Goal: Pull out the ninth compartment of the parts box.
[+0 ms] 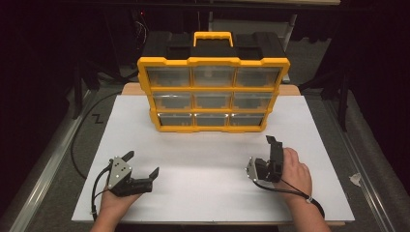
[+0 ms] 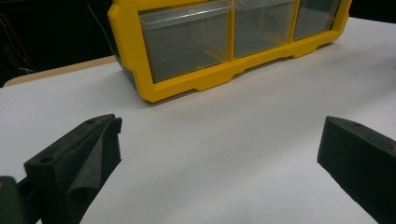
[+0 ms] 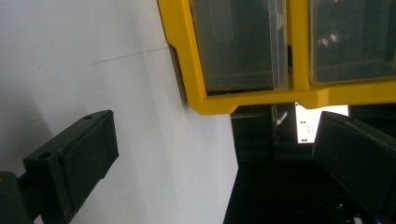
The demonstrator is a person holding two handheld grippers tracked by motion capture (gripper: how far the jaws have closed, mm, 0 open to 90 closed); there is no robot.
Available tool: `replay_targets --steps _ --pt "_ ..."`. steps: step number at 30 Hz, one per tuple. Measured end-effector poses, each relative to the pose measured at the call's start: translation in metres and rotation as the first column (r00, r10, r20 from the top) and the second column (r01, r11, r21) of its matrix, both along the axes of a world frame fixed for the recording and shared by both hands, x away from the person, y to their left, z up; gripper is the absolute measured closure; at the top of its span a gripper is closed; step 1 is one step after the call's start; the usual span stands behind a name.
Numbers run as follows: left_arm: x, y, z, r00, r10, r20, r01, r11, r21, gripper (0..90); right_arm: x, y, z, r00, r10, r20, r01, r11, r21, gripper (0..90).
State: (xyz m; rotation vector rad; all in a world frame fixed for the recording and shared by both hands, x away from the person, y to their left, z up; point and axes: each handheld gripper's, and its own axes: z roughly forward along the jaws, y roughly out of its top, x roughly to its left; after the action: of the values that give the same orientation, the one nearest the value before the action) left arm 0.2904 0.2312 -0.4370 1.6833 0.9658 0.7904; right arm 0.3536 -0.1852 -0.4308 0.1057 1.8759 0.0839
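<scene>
Your left hand-held gripper [image 1: 142,164] sits low at the near left of the white-topped bench [image 1: 212,188], jaws spread wide, nothing between them. In the left gripper view the two black foam-padded jaws stand well apart over bare white surface. Your right hand-held gripper [image 1: 269,153] is at the near right, turned on its side, one jaw pointing up and away, jaws also spread and empty; your right hand [image 1: 294,173] wraps it from the outer side.

Farther back, centred on the bench, stands the yellow-framed plastic organizer case [image 1: 212,94] with clear drawers in three rows of three, upright, drawer fronts facing you, yellow carry handle on top. It is well apart from both grippers, ahead of them and between their lines. The left gripper view has its bottom-row drawers [image 2: 187,44] ahead, slightly right. The right gripper view, rolled sideways, has the case's yellow corner [image 3: 205,100] ahead past the jaws.
</scene>
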Motion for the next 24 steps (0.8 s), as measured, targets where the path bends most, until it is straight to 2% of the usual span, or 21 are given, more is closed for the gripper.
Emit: replay_targets --steps 3,5,6,7,20,24 --pt "0.000 0.000 0.000 1.0000 -0.001 -0.001 0.001 1.0000 -0.001 0.1 0.000 0.001 0.000 1.0000 0.001 0.007 -0.001 0.9998 -0.020 1.8" --pt "0.000 -0.001 0.000 1.0000 0.002 0.005 -0.002 1.0000 0.010 0.1 0.000 0.002 0.001 0.9999 0.007 0.015 -0.007 0.9996 -0.026 2.3" --pt "0.001 -0.001 0.000 0.9999 0.014 -0.007 -0.013 0.9995 0.029 0.1 -0.001 0.002 0.001 0.9996 0.004 0.027 -0.004 0.9996 -0.027 2.8" --pt "0.001 -0.001 0.000 0.9999 0.014 -0.007 -0.013 0.9995 0.029 0.1 -0.001 0.002 0.001 0.9996 0.004 0.027 -0.004 0.9996 -0.027 2.8" --pt "0.001 -0.001 0.000 1.0000 -0.008 -0.003 0.008 0.9998 0.021 0.1 -0.002 0.013 -0.006 0.9976 0.021 0.065 -0.020 0.9996 -0.018 17.1" --pt "0.002 -0.001 -0.001 0.9999 -0.013 -0.008 0.013 0.9996 0.024 0.1 0.001 0.016 -0.007 0.9963 0.002 0.086 -0.002 1.0000 -0.005 22.8"
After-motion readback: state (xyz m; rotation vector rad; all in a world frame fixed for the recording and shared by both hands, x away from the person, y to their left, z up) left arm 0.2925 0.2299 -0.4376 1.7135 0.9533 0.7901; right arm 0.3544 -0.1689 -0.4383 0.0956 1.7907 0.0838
